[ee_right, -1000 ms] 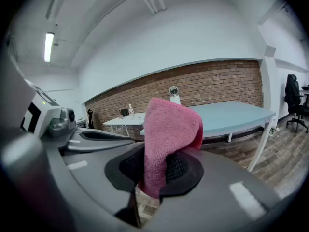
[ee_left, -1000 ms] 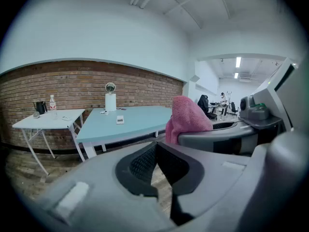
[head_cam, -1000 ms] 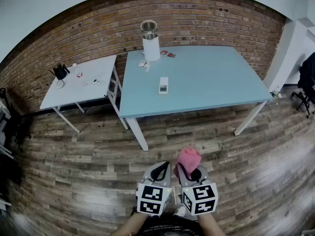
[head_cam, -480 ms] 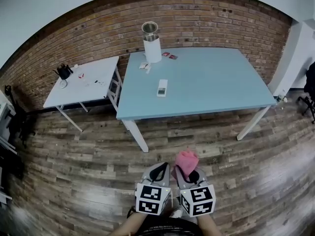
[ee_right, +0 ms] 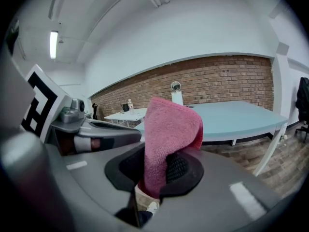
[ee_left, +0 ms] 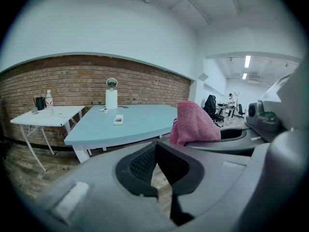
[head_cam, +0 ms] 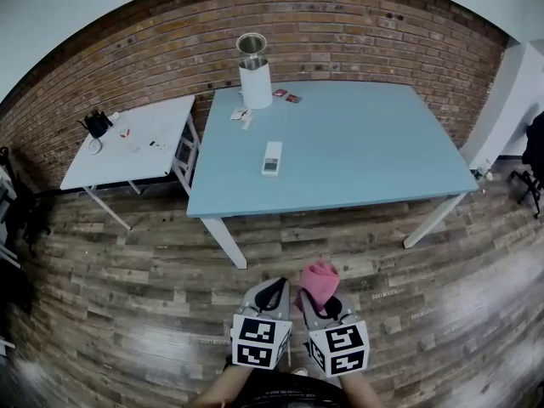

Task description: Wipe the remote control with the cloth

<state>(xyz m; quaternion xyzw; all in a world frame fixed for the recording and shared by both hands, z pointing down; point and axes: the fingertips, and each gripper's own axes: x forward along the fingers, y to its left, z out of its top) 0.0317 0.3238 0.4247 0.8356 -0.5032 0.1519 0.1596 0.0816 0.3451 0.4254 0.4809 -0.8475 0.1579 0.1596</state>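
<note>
Pink cloth [head_cam: 320, 279], white remote control [head_cam: 271, 158], pale blue table [head_cam: 365, 143], red-brown brick wall [head_cam: 340, 32].

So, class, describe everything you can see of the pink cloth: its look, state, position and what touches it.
The pink cloth looks like soft, fuzzy microfibre or terry with a stitched edge. It is folded over and stands upright, pinched between the closed jaws of the right tool, and its rounded top flops slightly forward. It is held above the wooden floor, short of the blue table, and touches nothing but the tool.
</note>
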